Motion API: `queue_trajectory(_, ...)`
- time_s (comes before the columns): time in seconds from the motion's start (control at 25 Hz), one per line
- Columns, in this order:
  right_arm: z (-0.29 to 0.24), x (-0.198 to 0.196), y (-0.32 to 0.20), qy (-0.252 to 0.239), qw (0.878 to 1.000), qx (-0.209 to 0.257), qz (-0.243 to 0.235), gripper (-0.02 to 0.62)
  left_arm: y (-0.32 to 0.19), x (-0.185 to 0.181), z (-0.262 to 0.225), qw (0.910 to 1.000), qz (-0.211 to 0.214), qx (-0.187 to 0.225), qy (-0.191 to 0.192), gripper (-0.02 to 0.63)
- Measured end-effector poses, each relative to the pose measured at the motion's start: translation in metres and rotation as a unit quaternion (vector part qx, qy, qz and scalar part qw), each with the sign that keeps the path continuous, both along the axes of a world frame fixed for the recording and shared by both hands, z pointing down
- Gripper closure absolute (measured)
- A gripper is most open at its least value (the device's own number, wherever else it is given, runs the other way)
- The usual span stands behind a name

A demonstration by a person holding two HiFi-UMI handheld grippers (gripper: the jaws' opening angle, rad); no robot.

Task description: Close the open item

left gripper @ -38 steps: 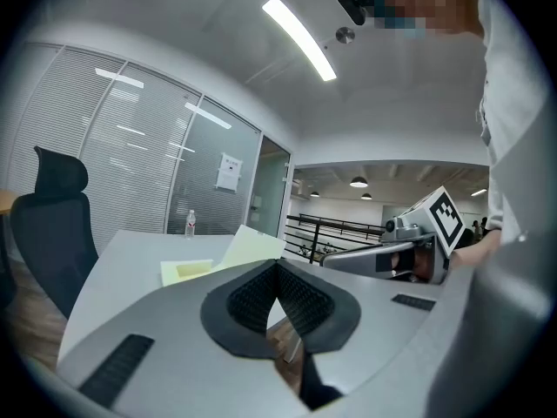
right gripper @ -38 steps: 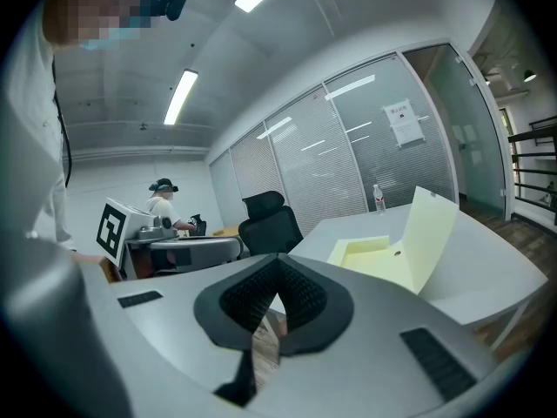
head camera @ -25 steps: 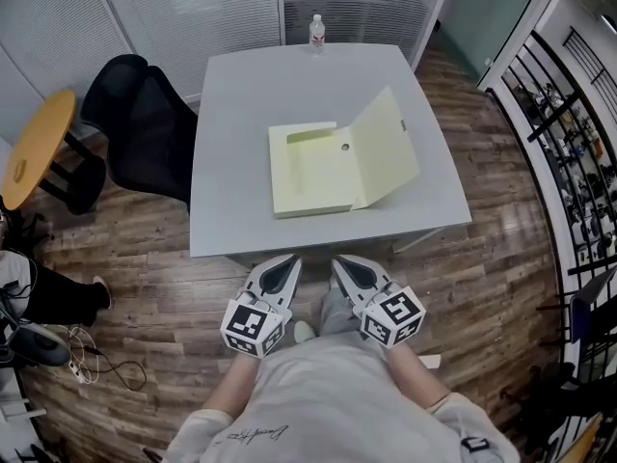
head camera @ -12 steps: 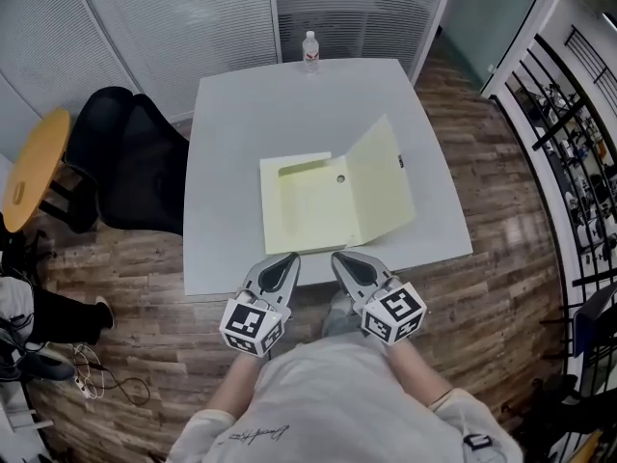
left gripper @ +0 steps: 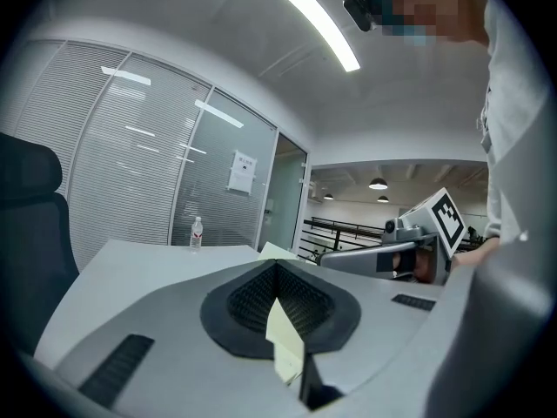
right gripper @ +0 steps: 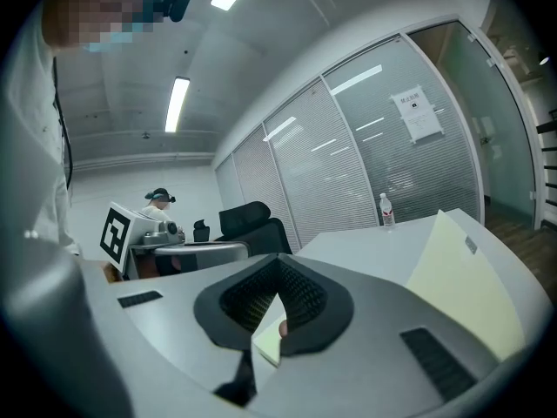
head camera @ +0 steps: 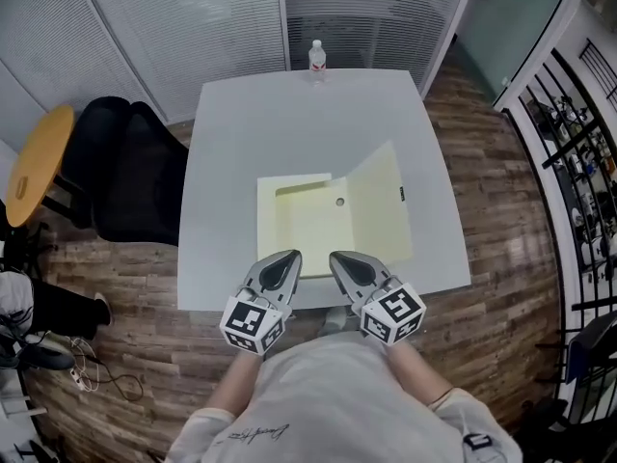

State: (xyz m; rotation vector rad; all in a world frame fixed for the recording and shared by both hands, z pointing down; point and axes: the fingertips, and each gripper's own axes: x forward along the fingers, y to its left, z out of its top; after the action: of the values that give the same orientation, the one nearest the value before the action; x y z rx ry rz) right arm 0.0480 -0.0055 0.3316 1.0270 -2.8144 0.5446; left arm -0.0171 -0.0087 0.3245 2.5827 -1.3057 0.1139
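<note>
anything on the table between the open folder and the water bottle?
Nothing. In the head view, only bare grey table separates the open folder from the water bottle at the far edge.

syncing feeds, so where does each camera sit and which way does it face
Head view: on the person's head, looking steeply down at the table and open folder; shows shirt, left hand-held gripper and right hand-held gripper.
Left gripper view: rides the left one, looks along its shut jaws across the table; shirt at right.
Right gripper view: rides the right one, facing likewise; shirt at left.
Shared: both gripper views show the bottle.
</note>
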Motion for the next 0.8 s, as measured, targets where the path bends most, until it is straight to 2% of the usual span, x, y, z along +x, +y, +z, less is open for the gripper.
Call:
queue_trajectory(0.4,-0.002,0.024,-0.033,0.002,1.000,0.004,-0.012,0.583,-0.036,0.020,-0.001,0.9998,-0.019,0.005,0.008,0.597)
queue_trajectory(0.8,0.004,0.044,-0.046,-0.005,1.000,-0.003,0.009,0.583,-0.044,0.036,0.005,0.9999,-0.005,-0.007,0.013,0.597)
